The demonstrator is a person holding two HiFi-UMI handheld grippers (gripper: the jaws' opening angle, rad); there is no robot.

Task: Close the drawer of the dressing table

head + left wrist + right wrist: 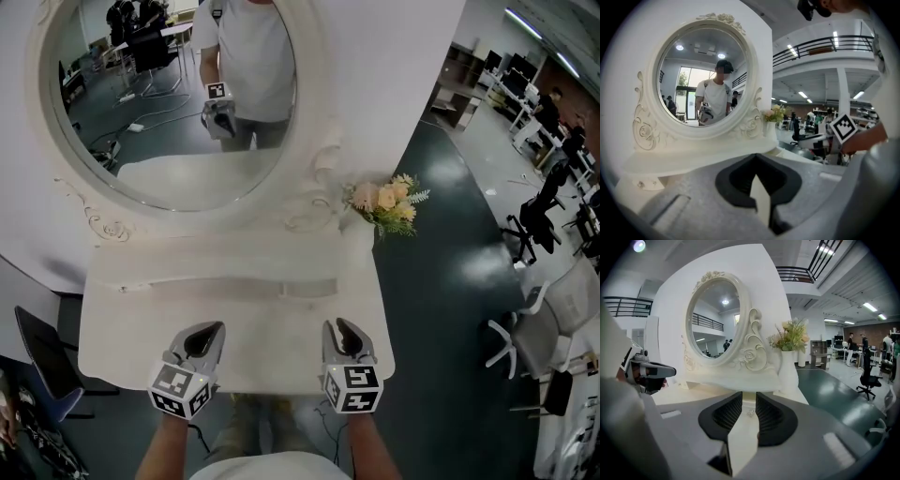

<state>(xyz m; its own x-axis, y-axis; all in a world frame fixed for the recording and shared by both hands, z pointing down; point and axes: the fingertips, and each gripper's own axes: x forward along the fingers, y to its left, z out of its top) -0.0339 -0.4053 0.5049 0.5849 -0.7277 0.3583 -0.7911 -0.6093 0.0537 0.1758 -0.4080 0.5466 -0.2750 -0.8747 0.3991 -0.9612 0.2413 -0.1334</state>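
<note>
The white dressing table (122,347) fills the middle of the head view. A shallow drawer (307,288) under its mirror shelf sticks out a little towards me. Both grippers hover over the tabletop near its front edge. My left gripper (216,328) (757,157) has its dark pads meeting at the tips, with nothing between them. My right gripper (336,324) (749,395) keeps a narrow gap. A small crystal knob (750,412) shows in that gap. I cannot tell whether the pads touch it.
An oval mirror (169,94) in a carved frame stands at the back and reflects a person. A vase of flowers (386,202) sits on the table's right back corner. Office chairs (534,220) stand on the dark floor to the right. A dark chair (42,361) is at the left.
</note>
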